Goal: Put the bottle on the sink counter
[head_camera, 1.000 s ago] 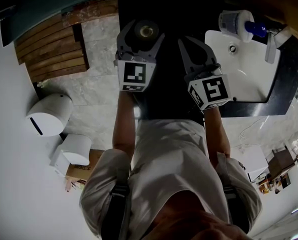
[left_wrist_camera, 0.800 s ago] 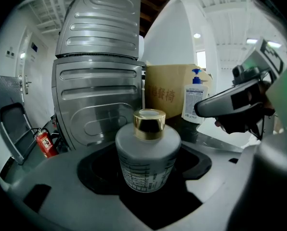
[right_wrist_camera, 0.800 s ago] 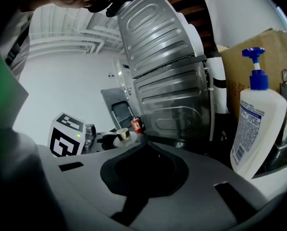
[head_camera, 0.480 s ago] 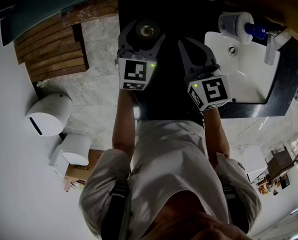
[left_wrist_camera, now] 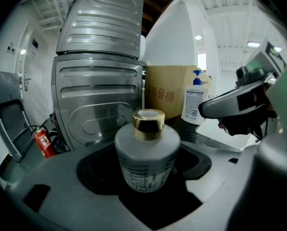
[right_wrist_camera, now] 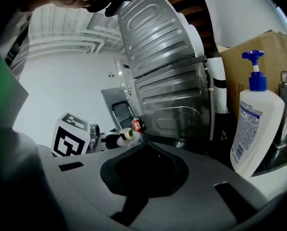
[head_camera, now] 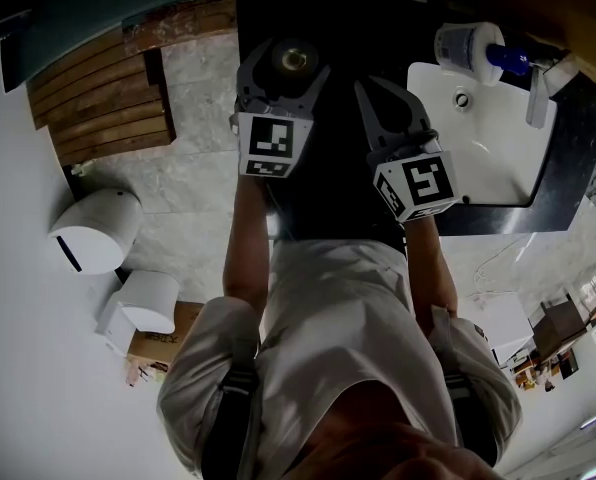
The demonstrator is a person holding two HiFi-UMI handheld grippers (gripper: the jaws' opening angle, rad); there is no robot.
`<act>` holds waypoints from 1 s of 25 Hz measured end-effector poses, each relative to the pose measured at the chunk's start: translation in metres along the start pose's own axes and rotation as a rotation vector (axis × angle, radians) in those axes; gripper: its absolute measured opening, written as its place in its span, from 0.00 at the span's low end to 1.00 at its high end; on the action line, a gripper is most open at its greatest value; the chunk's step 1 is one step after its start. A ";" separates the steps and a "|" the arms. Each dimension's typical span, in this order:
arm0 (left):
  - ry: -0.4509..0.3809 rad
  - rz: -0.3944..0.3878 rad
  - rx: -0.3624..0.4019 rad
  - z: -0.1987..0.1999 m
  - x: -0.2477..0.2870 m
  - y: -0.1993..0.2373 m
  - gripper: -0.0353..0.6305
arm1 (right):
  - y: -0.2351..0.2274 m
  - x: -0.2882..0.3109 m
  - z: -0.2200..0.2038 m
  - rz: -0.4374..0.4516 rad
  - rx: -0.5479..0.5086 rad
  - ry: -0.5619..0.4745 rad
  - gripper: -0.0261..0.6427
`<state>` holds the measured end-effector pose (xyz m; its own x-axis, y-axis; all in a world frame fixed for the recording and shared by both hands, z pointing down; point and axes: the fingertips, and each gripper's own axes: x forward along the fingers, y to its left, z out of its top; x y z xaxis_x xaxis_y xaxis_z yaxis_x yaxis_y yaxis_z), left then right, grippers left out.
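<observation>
The left gripper (head_camera: 284, 63) has its jaws spread moderately and closed against the sides of a squat pale bottle (left_wrist_camera: 147, 153), which stands upright between them, long axis vertical and gold cap (left_wrist_camera: 148, 124) pointing up. It is held over the dark counter (head_camera: 348, 28); whether its base touches cannot be told. To its right, the right gripper (right_wrist_camera: 144, 146) has its jaw tips together with nothing between them, and a white pump bottle (right_wrist_camera: 255, 129) stands further right by the white sink (head_camera: 498, 158).
</observation>
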<state>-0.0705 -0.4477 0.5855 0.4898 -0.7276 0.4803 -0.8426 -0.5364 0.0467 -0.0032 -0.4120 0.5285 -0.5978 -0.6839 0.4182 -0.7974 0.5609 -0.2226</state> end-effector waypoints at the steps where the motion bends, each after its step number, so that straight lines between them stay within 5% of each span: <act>1: 0.000 0.001 0.000 0.000 0.000 0.000 0.54 | 0.000 -0.001 0.000 -0.001 0.000 0.000 0.03; 25: 0.017 0.056 -0.027 -0.012 -0.032 -0.002 0.54 | 0.019 -0.036 -0.002 -0.002 -0.023 -0.027 0.03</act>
<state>-0.0871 -0.4176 0.5806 0.4376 -0.7488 0.4977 -0.8747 -0.4829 0.0426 0.0034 -0.3761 0.5107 -0.5981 -0.6974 0.3947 -0.7969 0.5695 -0.2014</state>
